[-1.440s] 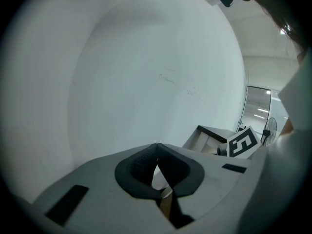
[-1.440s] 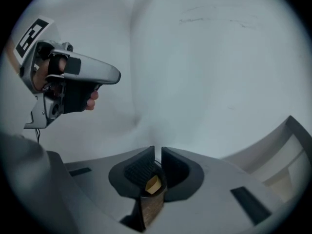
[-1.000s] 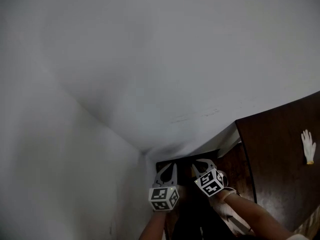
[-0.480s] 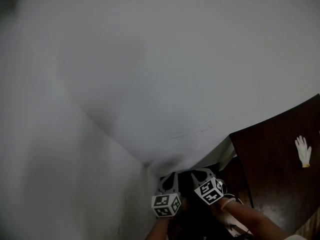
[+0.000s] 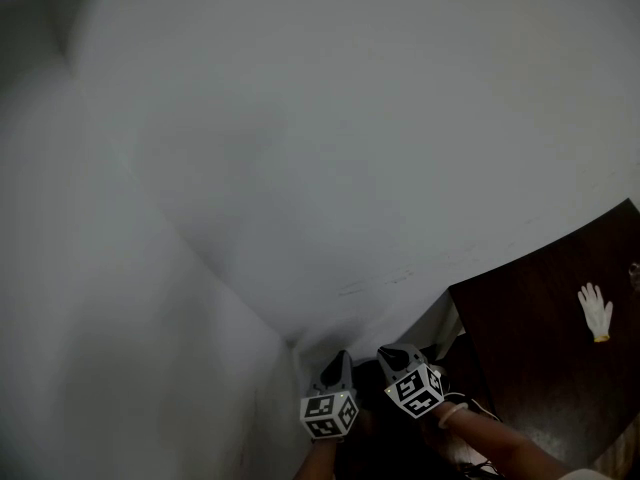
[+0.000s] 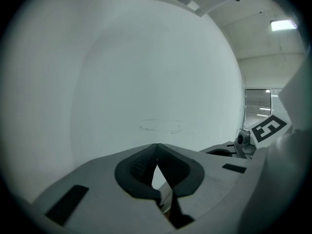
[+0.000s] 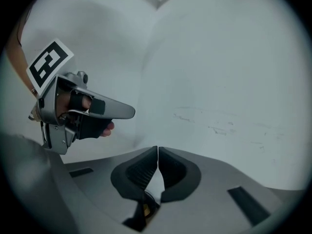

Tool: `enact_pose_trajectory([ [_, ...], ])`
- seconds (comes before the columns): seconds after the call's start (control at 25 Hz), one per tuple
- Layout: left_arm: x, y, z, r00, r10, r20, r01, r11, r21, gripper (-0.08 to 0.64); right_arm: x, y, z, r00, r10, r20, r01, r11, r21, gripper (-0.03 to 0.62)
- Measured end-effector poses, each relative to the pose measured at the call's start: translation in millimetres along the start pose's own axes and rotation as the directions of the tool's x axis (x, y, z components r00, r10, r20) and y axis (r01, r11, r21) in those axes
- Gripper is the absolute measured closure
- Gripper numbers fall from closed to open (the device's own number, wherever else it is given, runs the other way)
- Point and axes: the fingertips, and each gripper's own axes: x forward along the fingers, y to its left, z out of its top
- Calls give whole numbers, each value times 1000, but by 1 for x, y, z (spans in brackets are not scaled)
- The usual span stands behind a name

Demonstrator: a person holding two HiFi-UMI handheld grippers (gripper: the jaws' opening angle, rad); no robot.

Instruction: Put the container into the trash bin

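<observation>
White wall (image 5: 300, 118) fills nearly the whole head view, meeting a second wall in a corner at lower centre. Dark brown counter (image 5: 540, 368) at lower right, one white glove (image 5: 596, 311) lying on it, well apart from both tools.

Left hand-held gripper (image 5: 338, 360) and right hand-held gripper (image 5: 397, 352) are side by side at the bottom edge, near each other but not touching, jaws pointed at the wall. Person's forearm (image 5: 500, 448) runs in from lower right behind the right one.

Left gripper view: jaws pressed together at the tips, nothing between them, wall ahead. Right gripper view: jaws also pressed together, nothing held; left tool seen at upper left with fingers (image 7: 105, 128) wrapped on its handle.

Container and trash bin: not seen in any view.
</observation>
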Motion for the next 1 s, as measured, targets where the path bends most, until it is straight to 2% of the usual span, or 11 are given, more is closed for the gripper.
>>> enact_pose_trajectory([
  [0.24, -13, -15, 19, 999, -23, 44, 23, 1000, 7, 540, -22, -3, 22, 998, -27, 59, 28, 999, -16, 583],
  [0.4, -25, -28, 33, 998, -39, 47, 37, 998, 42, 540, -40, -7, 39, 995, -37, 95, 40, 999, -27, 583],
  [1.0, -70, -55, 92, 988, -47, 147, 34, 995, 90, 540, -104, -6, 93, 960, -91, 265, 80, 995, 54, 583],
])
